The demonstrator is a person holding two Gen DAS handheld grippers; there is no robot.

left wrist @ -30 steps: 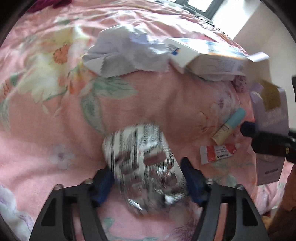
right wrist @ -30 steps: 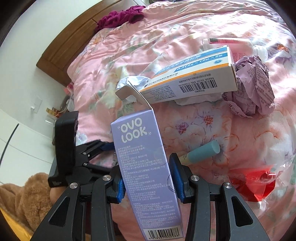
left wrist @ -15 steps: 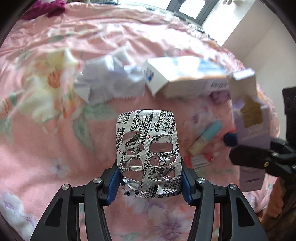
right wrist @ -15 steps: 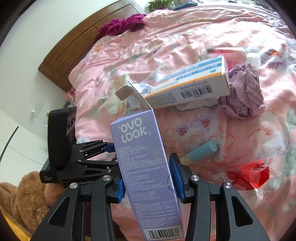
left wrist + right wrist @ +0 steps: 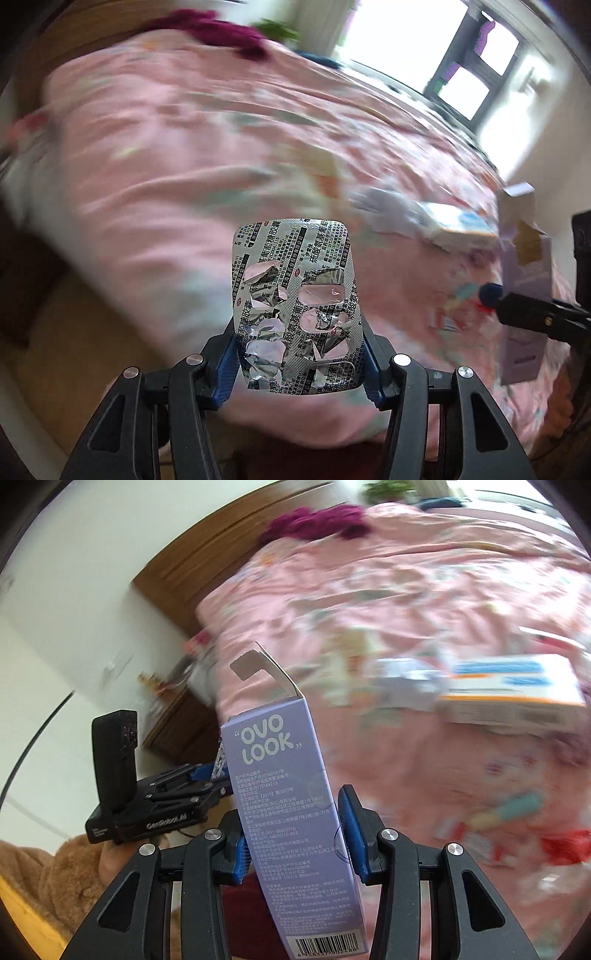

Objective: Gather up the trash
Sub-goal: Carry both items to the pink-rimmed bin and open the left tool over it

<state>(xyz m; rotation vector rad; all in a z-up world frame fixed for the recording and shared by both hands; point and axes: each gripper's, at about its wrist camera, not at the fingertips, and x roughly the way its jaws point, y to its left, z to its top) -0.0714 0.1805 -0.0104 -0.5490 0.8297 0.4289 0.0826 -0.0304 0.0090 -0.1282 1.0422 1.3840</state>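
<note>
My left gripper (image 5: 300, 363) is shut on a used silver blister pack (image 5: 293, 302), which stands upright between its blue pads above the near edge of the bed. My right gripper (image 5: 293, 834) is shut on a tall lilac "OVO LOOK" carton (image 5: 284, 797) with its top flap open. That carton (image 5: 526, 273) also shows at the right of the left wrist view, and the left gripper (image 5: 207, 775) shows at the left of the right wrist view. More trash lies blurred on the pink floral bedspread (image 5: 207, 155): a white, blue and orange medicine box (image 5: 513, 690) and a teal-capped tube (image 5: 506, 810).
A red wrapper (image 5: 561, 847) lies at the right edge. A magenta garment (image 5: 317, 522) sits by the wooden headboard (image 5: 207, 550). A window (image 5: 469, 62) is behind the bed. Wooden floor (image 5: 70, 343) lies beside the bed, and a brown fuzzy sleeve (image 5: 55, 878) is at lower left.
The left gripper closed on the blister pack and lifted it off the bedspread. Both grippers have pulled back and up from the bed with their items, and the views now swing blurred.
</note>
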